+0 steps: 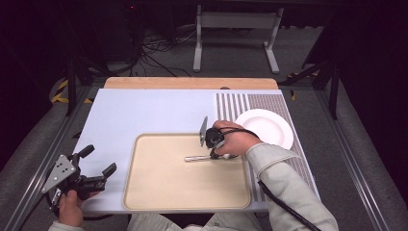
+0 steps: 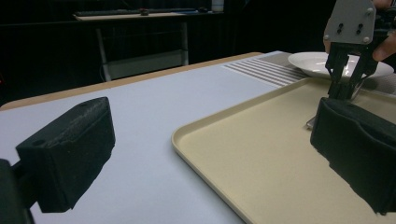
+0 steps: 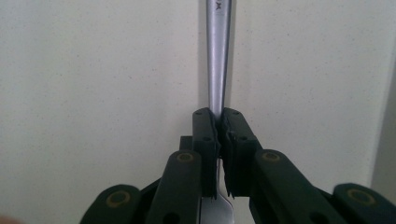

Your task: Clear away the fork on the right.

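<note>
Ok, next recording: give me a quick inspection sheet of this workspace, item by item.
Surface: pale mat on a wooden table, striped band at its right.
Job's things: metal utensil lying on the beige tray, only its handle visible; white plate beside the tray, empty.
Clutter: nothing seen.
Grippers: right gripper shut on the utensil; left gripper open, off the tray's left edge, holding nothing.
Cables: black cable along the right sleeve; loose cables on the floor behind.
Surroundings: dark room, white table frame beyond.
</note>
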### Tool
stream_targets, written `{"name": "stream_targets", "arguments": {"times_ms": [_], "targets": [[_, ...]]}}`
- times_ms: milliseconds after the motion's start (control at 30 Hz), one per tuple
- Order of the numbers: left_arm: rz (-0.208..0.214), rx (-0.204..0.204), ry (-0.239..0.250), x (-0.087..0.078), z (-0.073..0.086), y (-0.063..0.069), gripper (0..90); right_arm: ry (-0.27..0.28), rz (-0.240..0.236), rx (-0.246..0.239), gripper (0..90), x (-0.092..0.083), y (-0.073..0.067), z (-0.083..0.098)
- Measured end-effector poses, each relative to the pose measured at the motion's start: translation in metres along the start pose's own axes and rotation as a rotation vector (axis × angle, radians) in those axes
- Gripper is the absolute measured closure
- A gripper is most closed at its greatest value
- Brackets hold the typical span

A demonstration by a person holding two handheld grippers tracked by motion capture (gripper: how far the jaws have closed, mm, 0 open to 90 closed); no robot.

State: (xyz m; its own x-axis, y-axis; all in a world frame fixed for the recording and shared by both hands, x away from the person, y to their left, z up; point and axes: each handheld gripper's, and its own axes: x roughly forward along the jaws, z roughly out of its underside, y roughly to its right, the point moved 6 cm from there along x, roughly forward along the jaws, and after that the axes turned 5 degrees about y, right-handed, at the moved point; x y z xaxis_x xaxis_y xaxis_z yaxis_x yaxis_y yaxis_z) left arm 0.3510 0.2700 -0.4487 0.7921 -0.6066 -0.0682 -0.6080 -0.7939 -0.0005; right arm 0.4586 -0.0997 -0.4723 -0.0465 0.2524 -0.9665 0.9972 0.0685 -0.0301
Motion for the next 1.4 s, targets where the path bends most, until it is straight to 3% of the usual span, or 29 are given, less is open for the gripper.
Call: {"name": "stream_targets", "arguments": {"times_ms": [133,267,367,500,733,1133,1400], "targets": [[0.0,0.0,0.0,0.0,0.0,0.0,0.6,0.02,0.008,0.003,82.6,-0.003,0.0,-0.002],[0.001,0.001,0.001,0.0,0.0,0.0,0.6,0.034,0.0,-0.002,90.0,-0.01,-0.002,-0.004],[0.003,0.0,-0.001,0.0,0.0,0.001,0.6,0.058,0.012,0.0,90.0,-0.012,-0.005,-0.009],[0.005,0.006,-0.003,0.0,0.0,0.001,0.6,0.127,0.025,-0.014,90.0,-0.014,-0.005,-0.019],[0.007,0.001,-0.004,0.001,0.001,0.001,0.6,0.218,0.056,0.012,90.0,-0.01,-0.004,-0.035],[0.007,0.004,-0.003,0.0,0.0,0.001,0.6,0.235,0.098,0.05,90.0,0.012,0.005,-0.051],[0.009,0.009,-0.006,0.0,0.0,0.001,0.6,0.222,0.097,0.077,90.0,0.02,0.007,-0.052]]}}
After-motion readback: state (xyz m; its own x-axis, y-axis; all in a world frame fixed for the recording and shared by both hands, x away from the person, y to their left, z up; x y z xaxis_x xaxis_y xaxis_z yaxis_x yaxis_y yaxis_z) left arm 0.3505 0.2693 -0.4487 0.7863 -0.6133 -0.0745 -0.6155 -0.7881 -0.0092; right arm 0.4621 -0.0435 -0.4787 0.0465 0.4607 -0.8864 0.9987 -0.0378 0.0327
